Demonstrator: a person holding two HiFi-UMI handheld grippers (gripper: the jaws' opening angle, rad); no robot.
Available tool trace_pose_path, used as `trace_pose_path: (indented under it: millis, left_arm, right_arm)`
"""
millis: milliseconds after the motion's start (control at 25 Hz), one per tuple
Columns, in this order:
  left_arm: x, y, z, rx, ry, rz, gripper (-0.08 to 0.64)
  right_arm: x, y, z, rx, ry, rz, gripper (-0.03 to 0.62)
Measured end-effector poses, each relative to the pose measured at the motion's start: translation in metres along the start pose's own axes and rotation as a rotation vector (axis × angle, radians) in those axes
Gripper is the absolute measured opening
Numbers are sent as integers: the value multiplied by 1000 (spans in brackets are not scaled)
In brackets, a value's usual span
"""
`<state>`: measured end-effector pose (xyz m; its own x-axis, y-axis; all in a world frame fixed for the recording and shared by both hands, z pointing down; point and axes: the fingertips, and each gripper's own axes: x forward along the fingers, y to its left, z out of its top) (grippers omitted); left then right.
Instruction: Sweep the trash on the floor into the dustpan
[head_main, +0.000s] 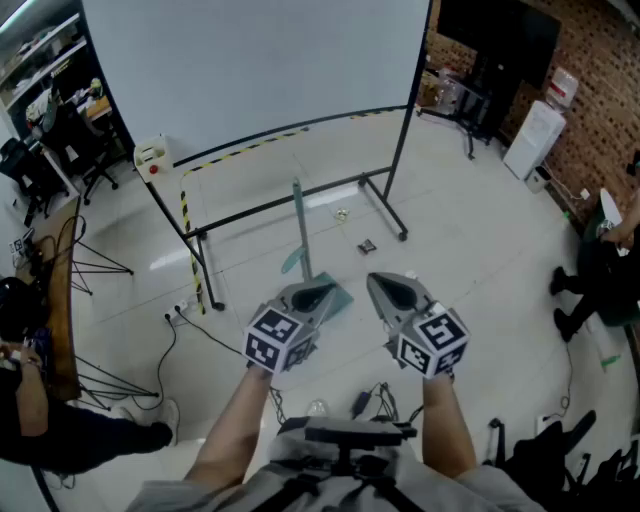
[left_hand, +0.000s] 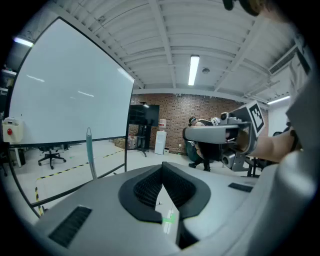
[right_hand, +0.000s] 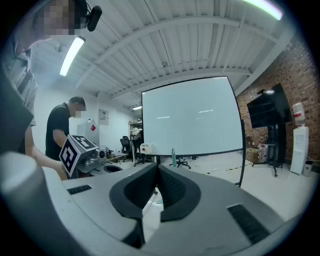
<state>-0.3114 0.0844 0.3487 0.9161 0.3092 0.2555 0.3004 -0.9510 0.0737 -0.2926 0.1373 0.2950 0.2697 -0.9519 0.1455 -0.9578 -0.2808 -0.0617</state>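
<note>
A teal dustpan (head_main: 333, 296) rests on the floor with its long handle (head_main: 301, 228) standing upright, just ahead of my two grippers. The same handle (left_hand: 90, 151) shows at the left in the left gripper view and, small, as the handle (right_hand: 173, 154) in the right gripper view. A small dark scrap (head_main: 367, 246) and a pale scrap (head_main: 341, 214) lie on the floor beyond the pan. My left gripper (head_main: 314, 294) (left_hand: 162, 173) is shut and empty above the pan. My right gripper (head_main: 390, 290) (right_hand: 157, 178) is shut and empty, level beside it.
A large white screen on a black wheeled stand (head_main: 383, 204) spans the floor ahead, with yellow-black tape behind it. Cables (head_main: 175, 330) run at the left. A person (head_main: 60, 420) sits at the left and another person (head_main: 590, 285) at the right. A white water dispenser (head_main: 533, 138) stands far right.
</note>
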Motion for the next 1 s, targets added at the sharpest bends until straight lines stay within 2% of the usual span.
trace_pose_path:
  millis: [280,440,680,840,1000]
  left_arm:
    - [14,23,-14,-9,36,59,8]
    - [31,41,-19,-28,61,120,8]
    - [60,73,-33,-66,87,295,8]
    - [70,97,-41,-67,124,424,8]
    - [77,124,-49,-76,166,513,8]
  right_arm:
    - [20,-16,-7,1,26,26,2]
    - [41,-39,-11,3,39,80,2]
    - [76,-75,-21,-45,79,231,2]
    - [97,-93,-31,-36,113,347,2]
    - [121,-109,-42,-41,154,415,2]
